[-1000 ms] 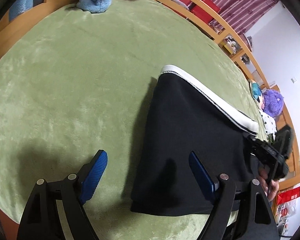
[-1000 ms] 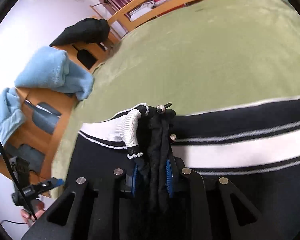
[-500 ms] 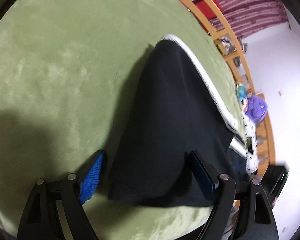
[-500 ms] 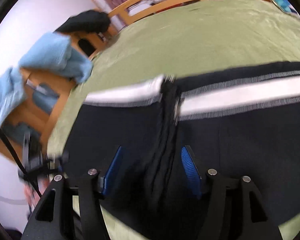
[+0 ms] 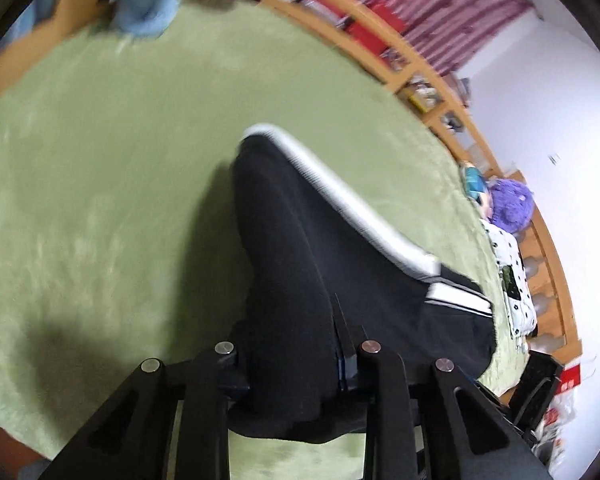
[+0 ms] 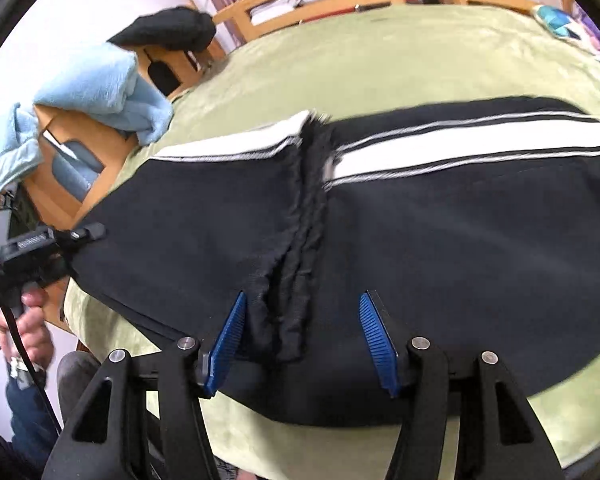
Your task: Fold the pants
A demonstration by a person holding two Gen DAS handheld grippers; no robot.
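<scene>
Black track pants [image 6: 440, 232], white side stripe: mid-fold. Left gripper [image 5: 292, 356] just closed, clamping the hem end. Right gripper [image 6: 300, 340] jaws apart, bunched ridge between, unpinched. Next: carry hem forward, probably.

Black pants [image 6: 440, 240] with white side stripe, folded over on green blanket, one end lifted

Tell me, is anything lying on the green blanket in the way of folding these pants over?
Nothing visible. The green blanket beyond the pants is bare; the left hand-held gripper already pinches their edge.
</scene>
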